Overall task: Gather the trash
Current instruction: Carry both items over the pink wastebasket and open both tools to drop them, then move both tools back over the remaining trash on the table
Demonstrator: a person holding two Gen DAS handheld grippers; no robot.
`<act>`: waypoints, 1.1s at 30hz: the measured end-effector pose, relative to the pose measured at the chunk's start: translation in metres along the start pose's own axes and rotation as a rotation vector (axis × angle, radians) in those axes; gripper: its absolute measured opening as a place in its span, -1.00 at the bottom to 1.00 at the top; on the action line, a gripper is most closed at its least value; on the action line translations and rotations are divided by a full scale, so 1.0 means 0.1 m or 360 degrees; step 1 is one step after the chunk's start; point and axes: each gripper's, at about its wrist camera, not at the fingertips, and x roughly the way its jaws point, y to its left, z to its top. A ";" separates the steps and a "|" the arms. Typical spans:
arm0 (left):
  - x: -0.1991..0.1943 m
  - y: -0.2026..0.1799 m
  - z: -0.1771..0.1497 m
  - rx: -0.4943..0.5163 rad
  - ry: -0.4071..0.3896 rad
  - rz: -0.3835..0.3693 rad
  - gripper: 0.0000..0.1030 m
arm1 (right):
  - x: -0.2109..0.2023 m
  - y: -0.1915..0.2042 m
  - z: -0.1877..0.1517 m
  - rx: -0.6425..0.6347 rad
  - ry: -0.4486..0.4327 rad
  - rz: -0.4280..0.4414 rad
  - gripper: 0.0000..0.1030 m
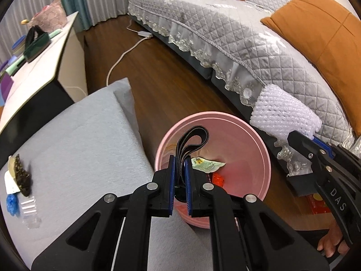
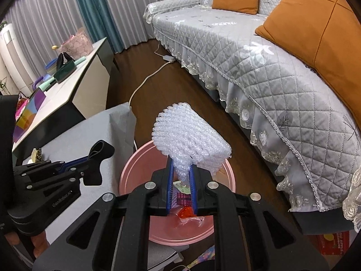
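A pink bin (image 1: 255,149) stands on the wood floor between the grey-covered table and the sofa; it holds a green paper scrap (image 1: 206,164) and a red wrapper (image 1: 218,179). My left gripper (image 1: 179,171) is shut on a black elastic band (image 1: 191,142) and holds it over the bin's near rim. My right gripper (image 2: 181,176) is shut on a white foam net sleeve (image 2: 191,137) above the bin (image 2: 135,169); it also shows in the left wrist view (image 1: 284,113). More trash lies on the grey cloth at the left: a dark scrap (image 1: 21,176), a blue piece (image 1: 12,204), clear plastic (image 1: 30,210).
A grey quilted sofa (image 1: 225,33) with orange cushions (image 1: 320,31) runs along the right. A white cabinet (image 1: 45,63) with bags stands at the left. A white cable (image 1: 126,52) lies on the floor. A red box (image 2: 334,241) lies by the sofa base.
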 end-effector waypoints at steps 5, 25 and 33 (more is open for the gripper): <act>0.16 -0.02 0.01 -0.0031 0.0054 -0.0020 -0.43 | 0.13 -0.01 -0.03 0.0010 0.0107 0.0000 -0.58; -0.23 0.39 -0.14 -0.0167 -0.0081 0.0154 0.65 | 0.09 0.05 0.00 0.0007 0.0043 -0.0122 0.85; -0.86 0.94 -0.36 -0.0240 -0.0302 0.0434 0.65 | 0.13 0.40 -0.05 -0.0114 0.0094 -0.0018 0.85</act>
